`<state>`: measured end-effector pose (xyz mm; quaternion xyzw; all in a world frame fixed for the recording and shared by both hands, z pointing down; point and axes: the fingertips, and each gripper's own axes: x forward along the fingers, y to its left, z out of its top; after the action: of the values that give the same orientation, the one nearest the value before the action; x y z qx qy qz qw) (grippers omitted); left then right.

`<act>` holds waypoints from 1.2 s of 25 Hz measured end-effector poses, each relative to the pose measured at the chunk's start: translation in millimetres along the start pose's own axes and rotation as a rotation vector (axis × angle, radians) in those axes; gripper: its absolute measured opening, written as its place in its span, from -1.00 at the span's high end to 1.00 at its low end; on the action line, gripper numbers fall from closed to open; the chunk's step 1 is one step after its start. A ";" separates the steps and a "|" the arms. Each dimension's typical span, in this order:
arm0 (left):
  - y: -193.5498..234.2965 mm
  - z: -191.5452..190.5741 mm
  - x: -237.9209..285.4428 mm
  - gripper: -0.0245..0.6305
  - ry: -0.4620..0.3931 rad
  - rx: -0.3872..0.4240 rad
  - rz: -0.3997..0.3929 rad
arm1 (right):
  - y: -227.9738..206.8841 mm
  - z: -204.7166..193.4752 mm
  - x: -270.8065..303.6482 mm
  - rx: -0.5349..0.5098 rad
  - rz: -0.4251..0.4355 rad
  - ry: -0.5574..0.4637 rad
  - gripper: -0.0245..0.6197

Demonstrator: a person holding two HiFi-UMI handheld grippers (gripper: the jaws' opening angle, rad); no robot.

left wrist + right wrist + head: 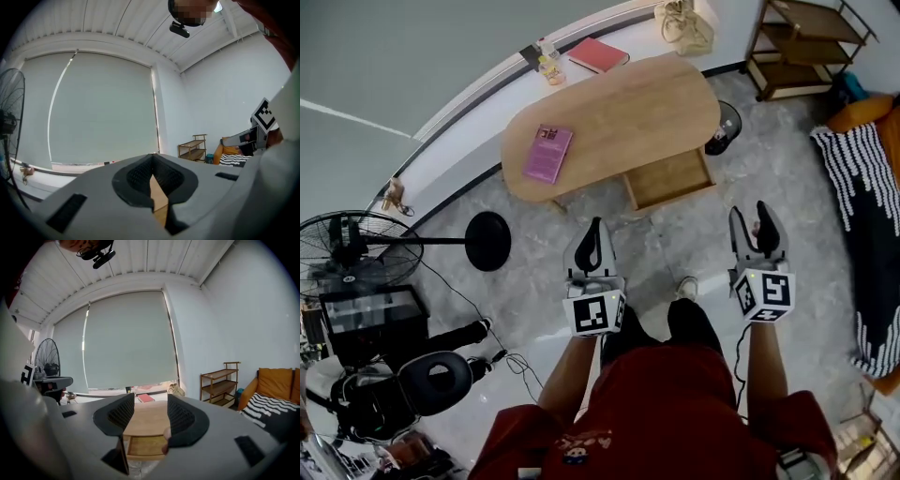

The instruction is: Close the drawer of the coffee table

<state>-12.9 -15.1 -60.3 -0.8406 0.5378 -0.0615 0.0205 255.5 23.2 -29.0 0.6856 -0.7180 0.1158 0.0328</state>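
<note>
The oval wooden coffee table (619,112) stands ahead of me, and its drawer (668,178) is pulled out toward me from the near side. A pink book (547,153) lies on the tabletop. Both grippers hang over the floor short of the table and touch nothing. My left gripper (594,234) is left of the drawer, its jaws together with nothing between them; in the left gripper view (152,176) only a sliver of wood shows past them. My right gripper (757,225) is right of the drawer and open. Between its pads (145,416) I see the table (146,420) and the open drawer (143,446).
A standing fan (356,248) with a round black base (488,241) stands at left, above dark equipment. A wooden shelf (806,42) is at the back right. A sofa with a striped throw (862,187) lines the right. A red book (598,54) lies on the sill.
</note>
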 end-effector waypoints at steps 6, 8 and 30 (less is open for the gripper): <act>35.6 -62.2 13.5 0.90 0.034 -0.007 -0.050 | 44.2 -62.5 25.4 0.002 0.019 0.067 0.22; 51.2 -92.9 23.3 0.91 0.053 -0.006 -0.055 | 59.4 -91.8 43.1 0.009 0.027 0.095 0.21; 45.4 -576.2 45.8 0.90 0.320 -0.015 -0.178 | 106.4 -529.1 143.7 -0.152 0.188 0.348 0.19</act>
<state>-107.1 -57.4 510.2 -0.8644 0.4583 -0.1917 -0.0772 82.5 -1.9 501.4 0.5806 -0.7691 0.1806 0.1970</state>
